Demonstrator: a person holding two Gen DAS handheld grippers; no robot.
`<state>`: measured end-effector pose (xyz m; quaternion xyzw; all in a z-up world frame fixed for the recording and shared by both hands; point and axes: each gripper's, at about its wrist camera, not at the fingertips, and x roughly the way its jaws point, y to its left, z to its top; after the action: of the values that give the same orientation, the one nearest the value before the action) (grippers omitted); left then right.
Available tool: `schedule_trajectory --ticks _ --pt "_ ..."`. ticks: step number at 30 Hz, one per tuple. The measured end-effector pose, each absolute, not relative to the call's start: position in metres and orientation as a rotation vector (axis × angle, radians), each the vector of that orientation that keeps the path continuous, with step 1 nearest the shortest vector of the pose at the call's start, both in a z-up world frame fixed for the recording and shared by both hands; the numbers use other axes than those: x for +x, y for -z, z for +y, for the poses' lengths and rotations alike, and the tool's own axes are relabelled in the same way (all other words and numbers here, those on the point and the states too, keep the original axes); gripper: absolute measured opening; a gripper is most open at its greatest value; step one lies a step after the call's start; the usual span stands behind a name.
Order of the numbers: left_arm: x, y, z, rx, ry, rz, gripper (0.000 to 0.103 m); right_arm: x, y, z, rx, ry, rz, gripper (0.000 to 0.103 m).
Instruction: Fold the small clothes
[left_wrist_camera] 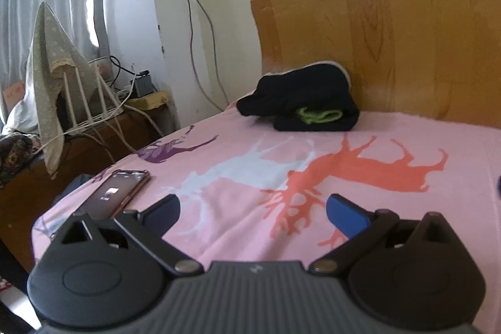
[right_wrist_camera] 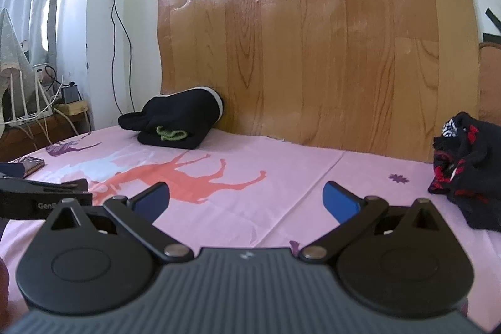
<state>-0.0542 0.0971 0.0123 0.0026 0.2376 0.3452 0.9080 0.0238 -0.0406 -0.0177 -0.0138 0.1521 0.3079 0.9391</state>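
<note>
A stack of folded black clothes [left_wrist_camera: 305, 97] with a green-trimmed piece tucked in it lies at the far side of the pink bed sheet [left_wrist_camera: 238, 146], against the wooden panel; the same stack of folded black clothes [right_wrist_camera: 177, 121] shows at the back left in the right wrist view. A crumpled black garment with red and white pattern [right_wrist_camera: 466, 168] lies unfolded at the right edge. My left gripper [left_wrist_camera: 252, 210] hovers open over the sheet, nothing between its blue pads. My right gripper [right_wrist_camera: 245, 199] is open too, empty, left of the crumpled garment. The left gripper [right_wrist_camera: 47, 196] appears at the left edge of the right wrist view.
A phone [left_wrist_camera: 117, 193] lies screen-up near the bed's left edge. A wood-grain panel [right_wrist_camera: 313, 36] stands behind the bed. Left of the bed, a low cabinet holds a router [left_wrist_camera: 90, 111], cables and a cloth-draped object. The pink bed sheet [right_wrist_camera: 281, 177] carries deer prints.
</note>
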Motion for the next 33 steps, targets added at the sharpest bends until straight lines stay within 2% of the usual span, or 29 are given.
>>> schedule_trajectory --ticks 33 --pt "-0.047 -0.007 0.099 -0.037 -0.628 0.555 0.103 0.031 0.02 -0.045 0.005 -0.642 0.35 0.103"
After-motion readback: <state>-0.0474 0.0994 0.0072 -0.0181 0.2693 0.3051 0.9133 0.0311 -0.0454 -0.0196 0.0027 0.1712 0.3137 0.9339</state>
